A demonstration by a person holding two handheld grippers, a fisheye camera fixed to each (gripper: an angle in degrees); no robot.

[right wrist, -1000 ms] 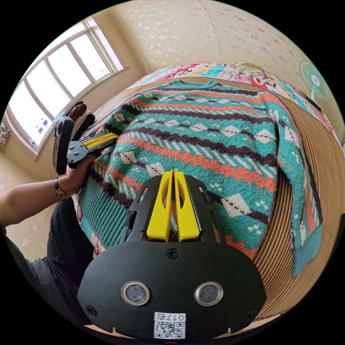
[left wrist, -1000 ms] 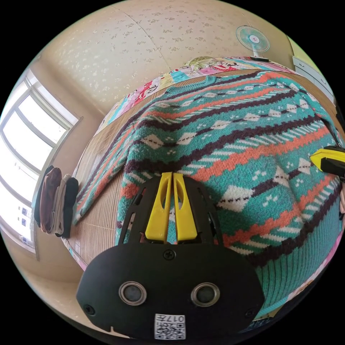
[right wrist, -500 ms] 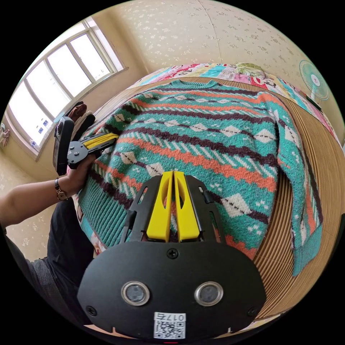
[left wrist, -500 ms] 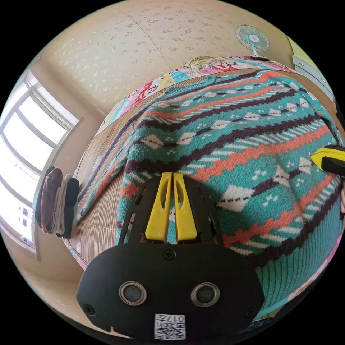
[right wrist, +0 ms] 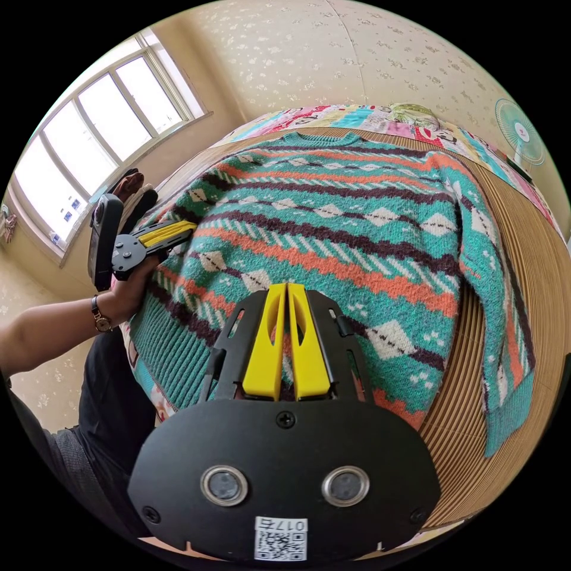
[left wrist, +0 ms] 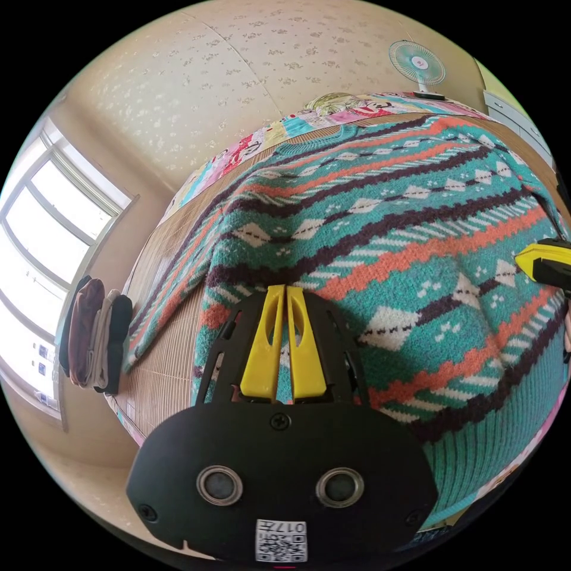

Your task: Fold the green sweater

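The green sweater (left wrist: 386,238) with orange, dark and white pattern bands lies spread flat, front up, on a bamboo mat (left wrist: 163,357). In the left gripper view my left gripper (left wrist: 285,289) hovers over the hem-side corner, jaws together with no cloth visibly between them. The right gripper (left wrist: 538,262) pokes in at the right edge. In the right gripper view the sweater (right wrist: 357,238) shows its neckline far away and one sleeve lying down its right side. My right gripper (right wrist: 287,287) is shut above the lower body. A hand holds the left gripper (right wrist: 178,228), shut, at the sweater's left edge.
A stack of folded clothes (left wrist: 92,336) sits on the mat near the window. A patchwork quilt (left wrist: 333,113) lies beyond the neckline, with a standing fan (left wrist: 417,62) behind it. The person's forearm (right wrist: 53,333) and dark clothing are at the left of the right gripper view.
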